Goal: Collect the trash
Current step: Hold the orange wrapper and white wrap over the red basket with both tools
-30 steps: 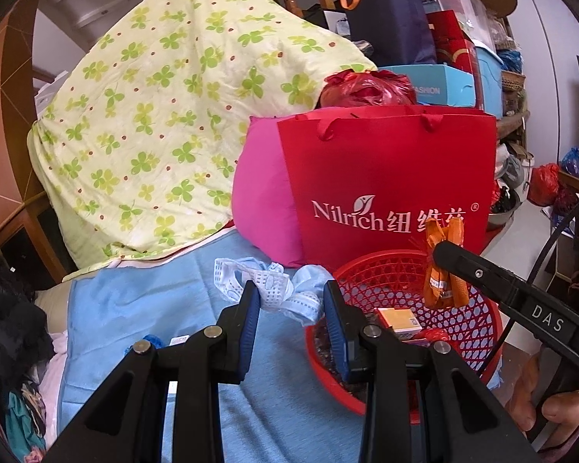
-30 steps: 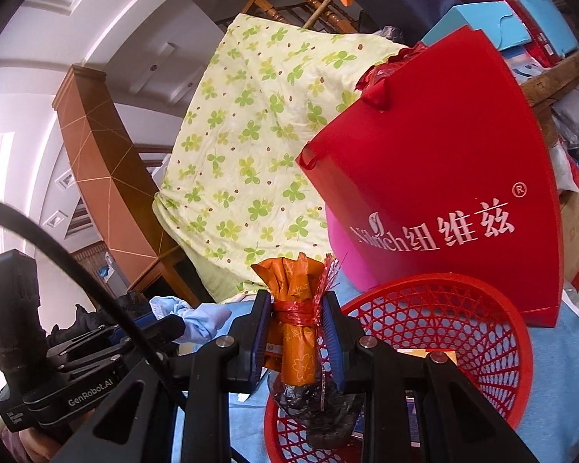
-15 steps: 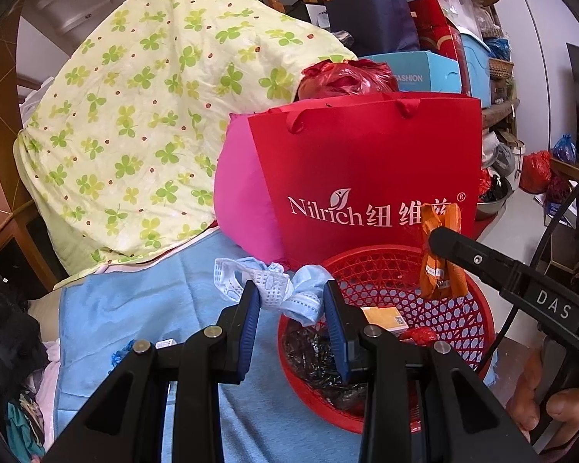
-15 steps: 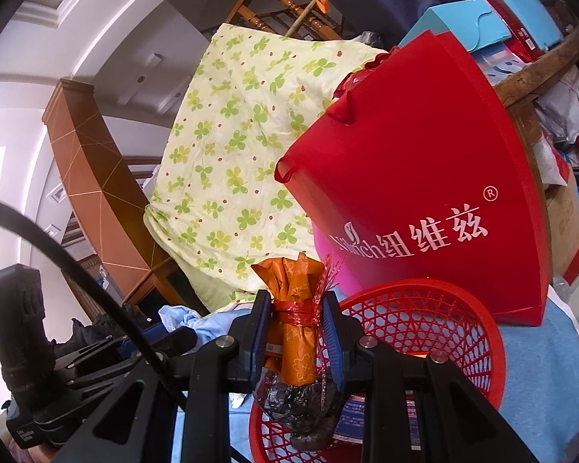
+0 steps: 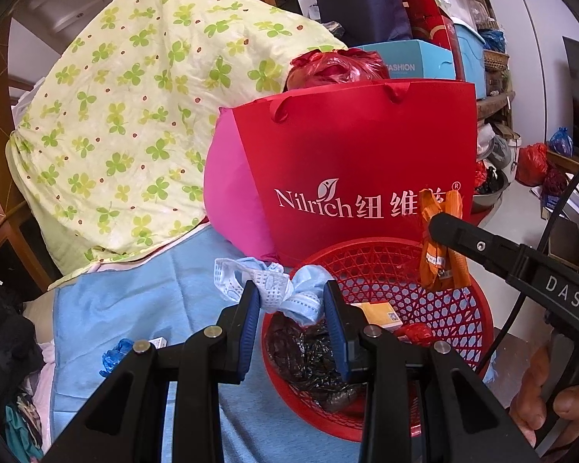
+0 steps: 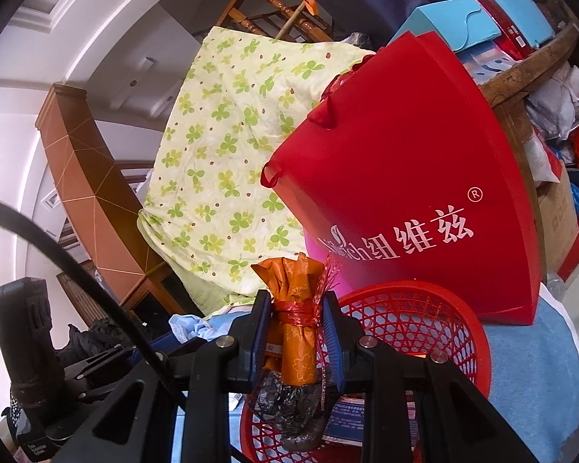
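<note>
Behind the red basket (image 5: 436, 270), mid-frame, a red bag (image 5: 366, 154) reads "Nilrich".
Left gripper (image 5: 291, 305) pinches a blue face mask (image 5: 285, 293); right gripper (image 6: 295, 320), marked "DAS", clamps an orange wrapper (image 6: 295, 332) above the basket.

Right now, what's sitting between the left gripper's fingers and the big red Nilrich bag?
In the left wrist view, a crumpled blue face mask is pinched in the left gripper; beyond it comes the red basket rim, then the red bag.
</note>
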